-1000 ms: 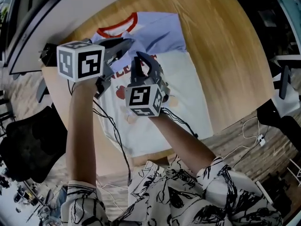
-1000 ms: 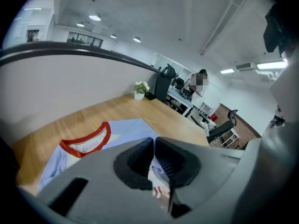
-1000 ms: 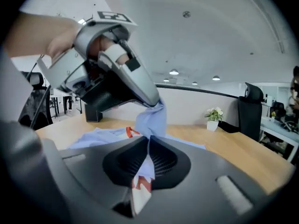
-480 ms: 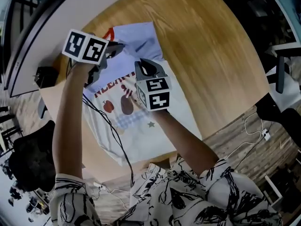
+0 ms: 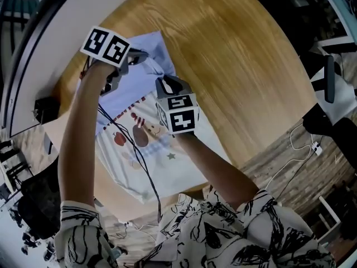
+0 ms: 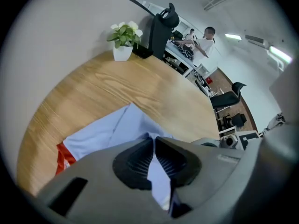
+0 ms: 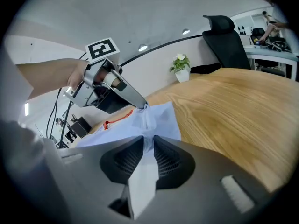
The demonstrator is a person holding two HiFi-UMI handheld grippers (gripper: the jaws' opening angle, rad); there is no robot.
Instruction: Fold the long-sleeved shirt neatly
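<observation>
Long-sleeved shirt lying spread on the wooden table, jaws of the left gripper clamping tight on its pale blue fold, jaws of the right gripper just easing apart, white fabric sitting between them

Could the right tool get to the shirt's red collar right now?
Probably not directly: the left tool, shut on the shirt, sits between the right tool and the collar. The right tool's jaws, just opening, have shirt cloth between them.

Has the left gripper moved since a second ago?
Yes: the left gripper, shut on the shirt, has moved toward the potted plant, now larger in its own view.
</observation>
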